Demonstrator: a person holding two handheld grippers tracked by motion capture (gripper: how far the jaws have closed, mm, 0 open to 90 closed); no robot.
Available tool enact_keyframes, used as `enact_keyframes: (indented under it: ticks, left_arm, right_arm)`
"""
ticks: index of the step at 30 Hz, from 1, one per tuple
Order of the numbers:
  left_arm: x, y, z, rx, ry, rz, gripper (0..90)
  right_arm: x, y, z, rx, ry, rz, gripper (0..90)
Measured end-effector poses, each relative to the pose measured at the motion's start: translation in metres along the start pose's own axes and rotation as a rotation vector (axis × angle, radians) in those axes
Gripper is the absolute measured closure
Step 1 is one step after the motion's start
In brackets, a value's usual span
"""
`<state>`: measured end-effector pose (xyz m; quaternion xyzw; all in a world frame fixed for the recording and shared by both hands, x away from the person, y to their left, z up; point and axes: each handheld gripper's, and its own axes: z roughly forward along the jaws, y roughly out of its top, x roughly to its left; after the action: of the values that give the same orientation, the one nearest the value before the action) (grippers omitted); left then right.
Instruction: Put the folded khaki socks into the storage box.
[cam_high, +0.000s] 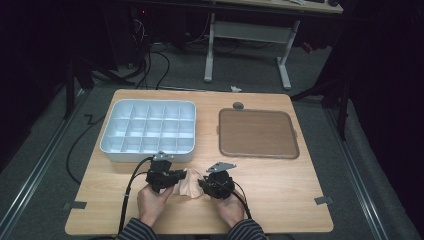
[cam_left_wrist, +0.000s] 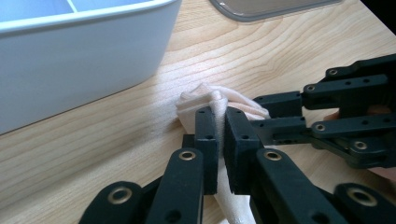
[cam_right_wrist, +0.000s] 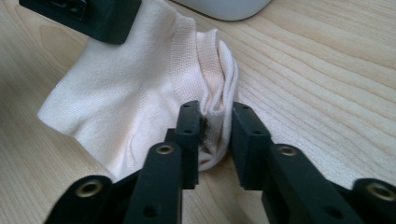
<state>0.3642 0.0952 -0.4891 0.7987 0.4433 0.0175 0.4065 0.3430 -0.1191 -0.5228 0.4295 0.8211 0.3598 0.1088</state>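
A pale peach sock (cam_high: 189, 184) lies on the wooden table near its front edge, between my two grippers. In the left gripper view my left gripper (cam_left_wrist: 220, 121) is shut on a bunched fold of the sock (cam_left_wrist: 201, 95), with cloth running down between its pads. The right gripper (cam_left_wrist: 257, 112) reaches in from the right and meets the same bunch. In the right gripper view my right gripper (cam_right_wrist: 217, 116) pinches the folded ribbed cuff of the sock (cam_right_wrist: 130, 88), and the fabric fills the gap between its pads. From above, the left gripper (cam_high: 181, 176) and right gripper (cam_high: 201, 183) face each other.
A white tray with several compartments (cam_high: 112, 145) stands just behind the grippers at the left; its wall (cam_left_wrist: 70, 60) is close to the sock. A brown flat tray (cam_high: 258, 133) lies at the right back. A small grey disc (cam_high: 238, 105) sits behind it.
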Motion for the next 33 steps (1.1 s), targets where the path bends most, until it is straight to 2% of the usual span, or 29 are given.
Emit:
enact_keyframes:
  ticks: [3, 10, 18, 20, 26, 30, 33]
  left_arm:
    - [-0.002, 0.001, 0.001, -0.001, -0.008, 0.007, 85.2]
    - [-0.007, 0.007, 0.003, -0.005, -0.029, 0.018, 85.1]
    - [-0.011, 0.014, 0.009, 0.002, -0.048, 0.037, 85.0]
    - [-0.01, 0.015, 0.01, -0.005, -0.069, 0.026, 85.0]
    - [-0.008, 0.016, 0.016, -0.007, -0.091, 0.02, 84.9]
    - [-0.007, 0.017, 0.017, -0.011, -0.098, 0.023, 84.9]
    - [-0.006, 0.017, 0.019, -0.006, -0.096, 0.033, 84.8]
  right_arm:
    - [0.0, 0.001, 0.0, 0.006, 0.005, 0.0, 77.7]
    - [0.001, 0.004, 0.003, 0.013, -0.002, -0.042, 78.5]
    - [0.001, 0.005, 0.005, 0.01, 0.007, -0.046, 78.6]
    - [0.001, 0.005, 0.005, 0.009, 0.012, -0.044, 78.6]
    - [0.0, 0.005, 0.006, 0.004, 0.023, -0.052, 78.6]
    - [0.001, 0.007, 0.008, 0.007, 0.027, -0.053, 78.6]
    - [0.004, 0.011, 0.011, 0.017, 0.027, -0.081, 78.6]
